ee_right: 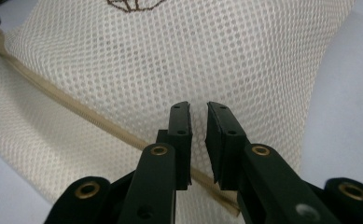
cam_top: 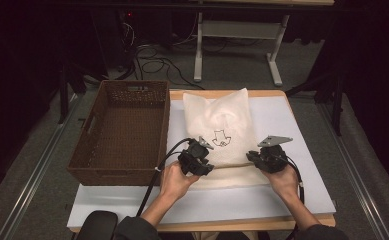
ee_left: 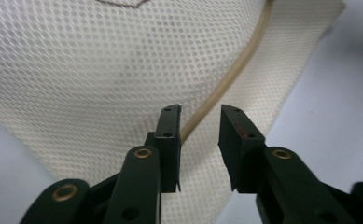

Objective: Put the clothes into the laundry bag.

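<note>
1. While flat mid-table, nearer the front edge, with basket (cam_top: 119, 132) at the left edge: mesh bag (cam_top: 221, 125), zipper (cam_top: 234, 165) facing the person, handy for both grippers.
2. Left gripper (ee_left: 198, 119): jaws apart, astride the zipper, not pinching.
3. Right gripper (ee_right: 198, 114): jaws slightly apart over mesh beside the zipper, nothing clamped.

Wicker basket (cam_top: 119, 131) sits on the table's (cam_top: 302, 185) left part. Mesh bag (cam_top: 222, 120) lies just right of it, mid-table, zipper (cam_top: 234, 166) across its near end. Left gripper (cam_top: 198, 159) at zipper's left end, right gripper (cam_top: 268, 158) at its right end.
</note>
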`<state>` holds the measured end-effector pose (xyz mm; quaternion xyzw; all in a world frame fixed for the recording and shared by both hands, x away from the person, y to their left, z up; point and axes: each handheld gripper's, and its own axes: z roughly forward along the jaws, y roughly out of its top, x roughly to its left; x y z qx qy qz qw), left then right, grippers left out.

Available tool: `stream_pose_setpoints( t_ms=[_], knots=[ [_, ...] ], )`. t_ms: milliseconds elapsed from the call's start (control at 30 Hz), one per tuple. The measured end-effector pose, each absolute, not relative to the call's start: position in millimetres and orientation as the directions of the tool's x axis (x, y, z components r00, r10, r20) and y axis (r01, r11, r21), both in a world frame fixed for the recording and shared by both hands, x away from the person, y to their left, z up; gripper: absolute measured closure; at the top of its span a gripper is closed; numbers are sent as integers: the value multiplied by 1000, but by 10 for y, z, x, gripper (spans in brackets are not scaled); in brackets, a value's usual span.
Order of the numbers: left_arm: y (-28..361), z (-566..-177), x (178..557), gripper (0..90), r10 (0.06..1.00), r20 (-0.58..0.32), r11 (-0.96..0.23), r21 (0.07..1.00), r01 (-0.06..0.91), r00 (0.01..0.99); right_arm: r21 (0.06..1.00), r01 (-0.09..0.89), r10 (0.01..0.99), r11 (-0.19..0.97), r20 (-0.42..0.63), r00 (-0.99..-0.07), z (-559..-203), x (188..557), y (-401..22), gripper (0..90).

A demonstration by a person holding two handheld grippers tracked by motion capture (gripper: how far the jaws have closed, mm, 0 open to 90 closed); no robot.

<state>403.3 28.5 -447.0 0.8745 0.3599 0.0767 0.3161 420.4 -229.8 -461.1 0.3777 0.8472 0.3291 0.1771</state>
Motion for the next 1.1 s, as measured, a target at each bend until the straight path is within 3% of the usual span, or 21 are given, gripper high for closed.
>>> stream_pose_setpoints(
  t_ms=[100, 467, 900, 1100],
  knots=[
    [267, -4520, 4115, 627, 717, -75, -510, 622, 594, 693, 692, 524, 759, 496, -53, -649, -4633, 4232, -2265, 795],
    [291, -4921, 4231, 598, 761, -61, -523, 533, 666, 646, 641, 582, 780, 500, -43, -624, -4837, 4325, -2294, 774],
    [339, -4949, 4275, 560, 799, 8, -520, 512, 684, 601, 611, 612, 804, 502, -67, -591, -4992, 4339, -2362, 731],
    [372, -4901, 4234, 512, 795, -41, -492, 538, 684, 605, 653, 591, 813, 473, -65, -579, -4900, 4277, -2402, 634]
  ],
)
